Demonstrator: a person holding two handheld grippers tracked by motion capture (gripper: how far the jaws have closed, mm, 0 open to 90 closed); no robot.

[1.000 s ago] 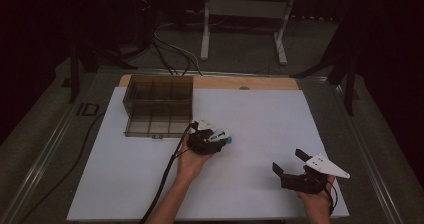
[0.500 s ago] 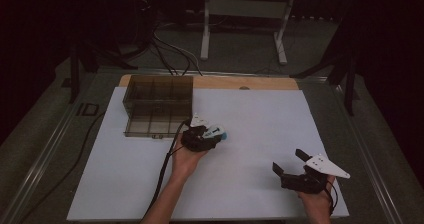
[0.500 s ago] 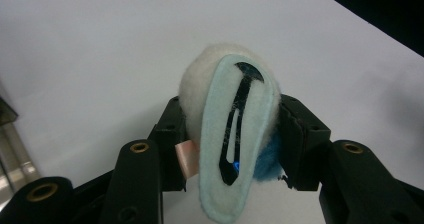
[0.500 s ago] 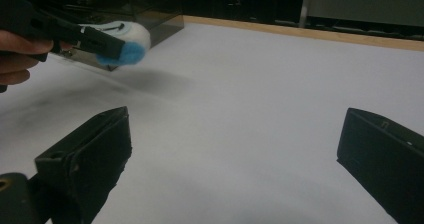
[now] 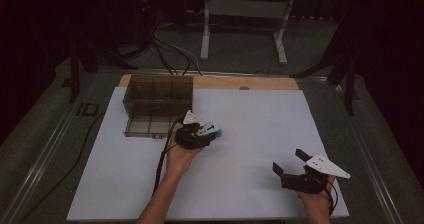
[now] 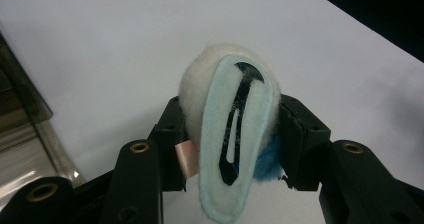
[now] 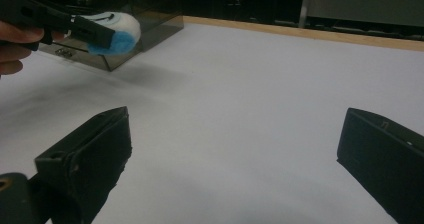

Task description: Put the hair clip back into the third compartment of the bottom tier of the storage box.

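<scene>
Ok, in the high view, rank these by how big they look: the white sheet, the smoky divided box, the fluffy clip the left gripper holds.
Largest to smallest, as they look in the high view:
1. white sheet, covering most of the table
2. divided box, at the sheet's far left corner
3. fluffy clip, held in the left gripper, clearly smallest
The gaps are wide, so camera nearness changes nothing.

We find no readable text. Faint print on organizer box (image 7: 67, 53) front wall, upper left, too blurred.
</scene>
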